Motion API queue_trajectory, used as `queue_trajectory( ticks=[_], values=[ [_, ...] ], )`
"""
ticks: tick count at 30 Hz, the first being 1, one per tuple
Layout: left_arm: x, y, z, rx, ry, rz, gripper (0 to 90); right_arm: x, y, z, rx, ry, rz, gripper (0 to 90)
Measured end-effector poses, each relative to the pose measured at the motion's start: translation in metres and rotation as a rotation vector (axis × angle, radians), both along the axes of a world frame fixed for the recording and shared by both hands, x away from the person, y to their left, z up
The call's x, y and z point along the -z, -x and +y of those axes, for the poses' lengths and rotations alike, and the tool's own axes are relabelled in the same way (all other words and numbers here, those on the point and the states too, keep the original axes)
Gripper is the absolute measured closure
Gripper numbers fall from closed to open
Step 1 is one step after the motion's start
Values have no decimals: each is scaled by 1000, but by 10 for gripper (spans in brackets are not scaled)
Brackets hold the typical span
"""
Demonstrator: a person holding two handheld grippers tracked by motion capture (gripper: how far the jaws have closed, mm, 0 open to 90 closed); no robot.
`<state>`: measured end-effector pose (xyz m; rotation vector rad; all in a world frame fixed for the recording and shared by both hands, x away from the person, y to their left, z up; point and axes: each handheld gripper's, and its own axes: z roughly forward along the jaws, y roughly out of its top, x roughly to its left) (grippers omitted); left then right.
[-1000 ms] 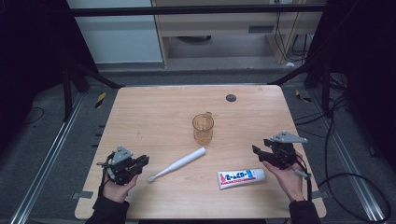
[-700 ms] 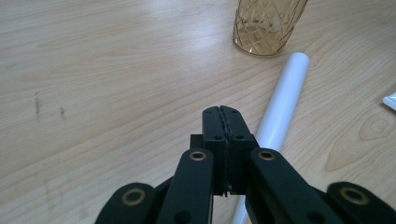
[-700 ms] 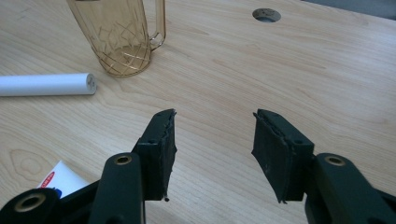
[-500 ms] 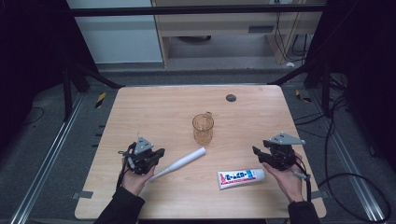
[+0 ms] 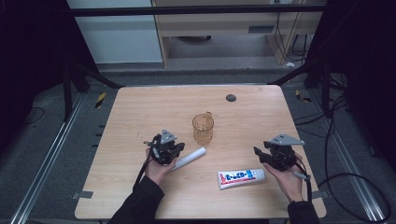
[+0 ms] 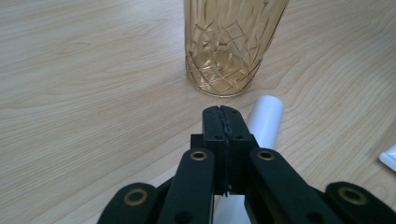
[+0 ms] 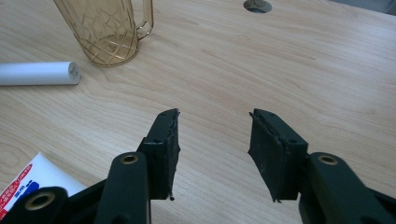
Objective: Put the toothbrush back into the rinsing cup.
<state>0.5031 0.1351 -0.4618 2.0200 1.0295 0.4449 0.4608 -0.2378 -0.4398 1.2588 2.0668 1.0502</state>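
- White tube (image 5: 188, 158) lies flat on the wooden table (image 5: 140, 112), lower centre of the high view; long axis diagonal, one end pointing up-right toward the amber glass mug (image 5: 203, 129), the other running down-left under the left gripper (image 5: 173, 150).
- In the left gripper view, the tube's (image 6: 265, 119) blunt round end sits just right of the jaw tips, angled toward the mug's (image 6: 228, 42) base.
- Left gripper (image 6: 223, 122): jaws pressed together, nothing between them; tube beside them, not gripped.
- Right gripper (image 5: 259, 153), lower right of the high view: jaws apart, have just been closing, nothing between them (image 7: 212, 122).
- Toothpaste tube (image 5: 240, 177) lies near the right gripper, nearly horizontal.
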Motion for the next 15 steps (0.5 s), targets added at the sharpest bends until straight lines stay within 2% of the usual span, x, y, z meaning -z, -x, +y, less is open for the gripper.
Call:
queue_trajectory(
  ticks=[7,15],
  values=[
    [15,-9,-20,30,-18,37,899,3,-1,0,-1,2,14,537],
    [21,-12,-23,54,-29,74,899,3,-1,1,-9,7,17,535]
  ],
)
